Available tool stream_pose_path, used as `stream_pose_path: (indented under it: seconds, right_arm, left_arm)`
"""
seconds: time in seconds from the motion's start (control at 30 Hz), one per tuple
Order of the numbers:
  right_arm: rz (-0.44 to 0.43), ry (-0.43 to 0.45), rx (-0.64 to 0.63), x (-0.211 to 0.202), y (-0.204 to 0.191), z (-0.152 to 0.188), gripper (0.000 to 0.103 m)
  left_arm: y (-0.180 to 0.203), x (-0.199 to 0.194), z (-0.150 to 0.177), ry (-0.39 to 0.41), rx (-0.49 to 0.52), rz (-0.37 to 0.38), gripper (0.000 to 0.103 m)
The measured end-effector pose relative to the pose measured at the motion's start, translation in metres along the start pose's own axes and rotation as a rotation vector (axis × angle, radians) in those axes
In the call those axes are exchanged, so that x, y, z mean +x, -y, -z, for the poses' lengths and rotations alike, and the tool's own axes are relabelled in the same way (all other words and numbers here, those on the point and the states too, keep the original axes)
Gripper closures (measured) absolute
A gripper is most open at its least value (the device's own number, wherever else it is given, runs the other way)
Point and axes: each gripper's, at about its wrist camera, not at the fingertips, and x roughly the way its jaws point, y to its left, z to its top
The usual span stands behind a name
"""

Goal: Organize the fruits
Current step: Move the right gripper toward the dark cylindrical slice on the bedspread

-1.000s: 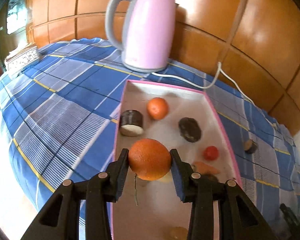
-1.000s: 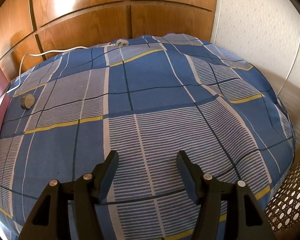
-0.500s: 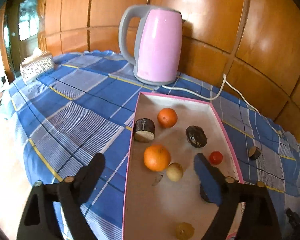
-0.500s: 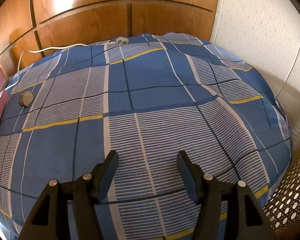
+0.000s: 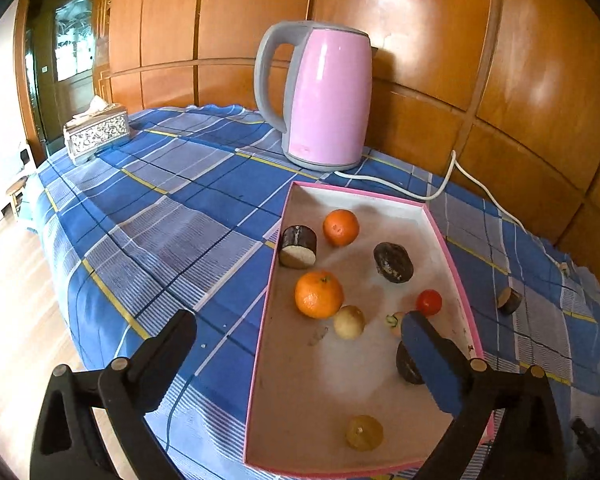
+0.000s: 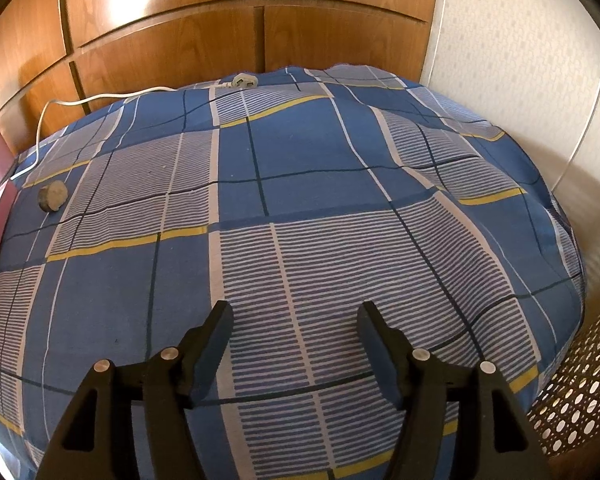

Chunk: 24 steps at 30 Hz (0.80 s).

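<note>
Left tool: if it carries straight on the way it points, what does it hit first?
Probably the large orange in the pink box, roughly midway between the left tool's opening jaws; depth is uncertain.

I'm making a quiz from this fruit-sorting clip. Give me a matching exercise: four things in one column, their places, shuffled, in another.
Things:
1. pink kettle
2. larger orange
3. silver tissue box
4. brown cut piece

Places:
A. inside the pink tray
B. far left corner of the tablecloth
C. on the cloth, right of the tray
D. behind the tray, by the wooden wall

Pairs: 1-D, 2-A, 3-B, 4-C
</note>
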Motion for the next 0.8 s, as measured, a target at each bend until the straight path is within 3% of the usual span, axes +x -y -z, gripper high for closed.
stream_pose_path:
  seconds: [0.8]
  right_arm:
    - [0.005,-0.012,-0.048,-0.002,-0.014,-0.004,0.036]
  left_arm:
    - [-0.002,-0.005,0.015,-0.014,0.010,0.005,0.000]
